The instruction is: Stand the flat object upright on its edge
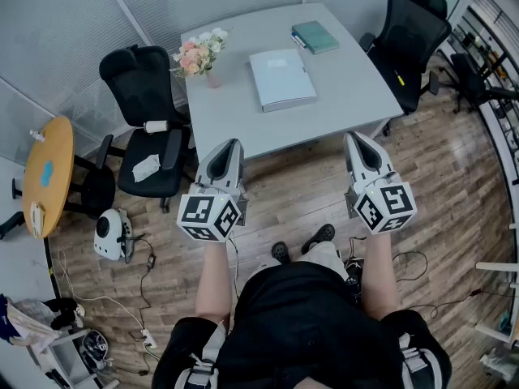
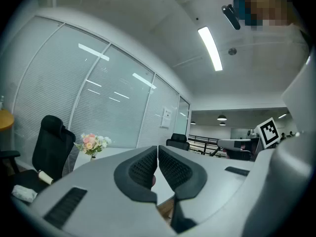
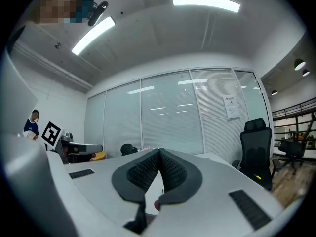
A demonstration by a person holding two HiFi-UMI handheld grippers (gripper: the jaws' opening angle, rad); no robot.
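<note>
A white flat folder (image 1: 281, 79) lies in the middle of the grey table (image 1: 340, 96), and a teal book (image 1: 315, 36) lies flat near the far edge. Both grippers hover level above the floor, short of the table's near edge and well away from both objects. My left gripper (image 1: 230, 145) is shut with nothing in it; in the left gripper view its pads (image 2: 157, 151) meet. My right gripper (image 1: 358, 138) is likewise shut and empty, its jaws closed together (image 3: 160, 152) in the right gripper view.
A vase of flowers (image 1: 199, 55) stands at the table's left corner. Black office chairs sit to the left (image 1: 146, 128) and at the far right (image 1: 409, 39). A round wooden table (image 1: 46, 173) is at far left. Cables and a white device (image 1: 112, 235) lie on the wood floor.
</note>
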